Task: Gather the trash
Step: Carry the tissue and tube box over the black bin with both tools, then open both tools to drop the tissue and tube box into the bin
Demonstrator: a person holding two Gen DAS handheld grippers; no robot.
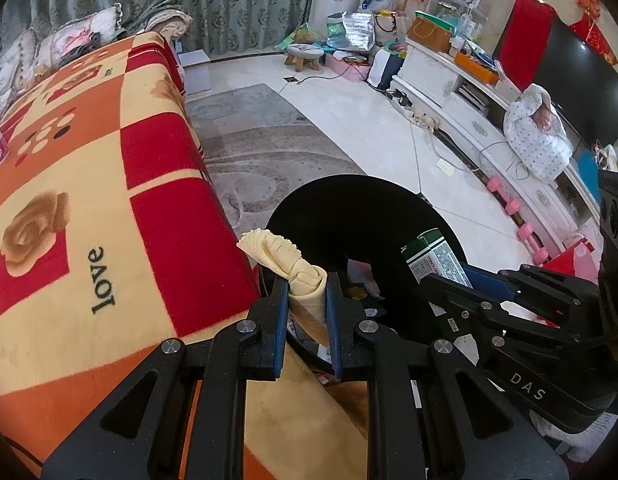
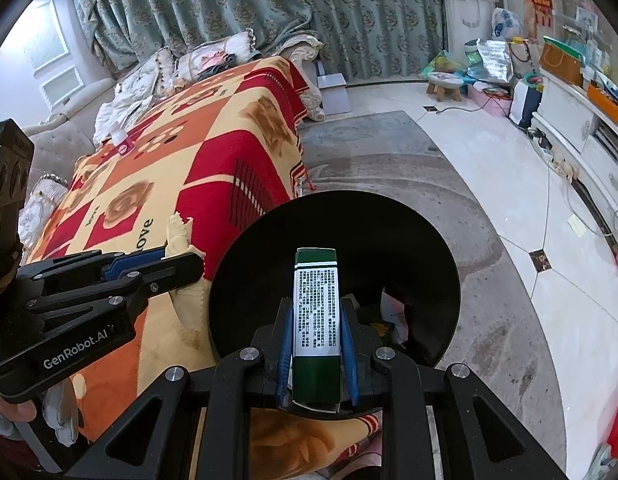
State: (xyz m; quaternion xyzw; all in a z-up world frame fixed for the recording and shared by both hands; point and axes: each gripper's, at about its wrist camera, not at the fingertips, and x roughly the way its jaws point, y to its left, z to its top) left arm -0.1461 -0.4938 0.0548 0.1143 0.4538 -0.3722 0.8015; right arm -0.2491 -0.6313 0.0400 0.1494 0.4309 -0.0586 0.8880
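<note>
Tilting down over the black bin (image 2: 337,248), left claw (image 1: 307,296) grips knotted cloth (image 1: 297,276), right claw (image 2: 316,344) a green carton (image 2: 316,312).

A red, orange and cream rose-patterned blanket (image 1: 89,200), black bin (image 2: 333,232), green-and-white printed box (image 2: 316,308), pale yellow cloth (image 1: 297,276).

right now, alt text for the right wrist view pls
The right gripper is shut on a green and white box, held over the open black bin. To its left, the left gripper grips a knotted yellow cloth beside a sofa under a red and orange blanket.
</note>
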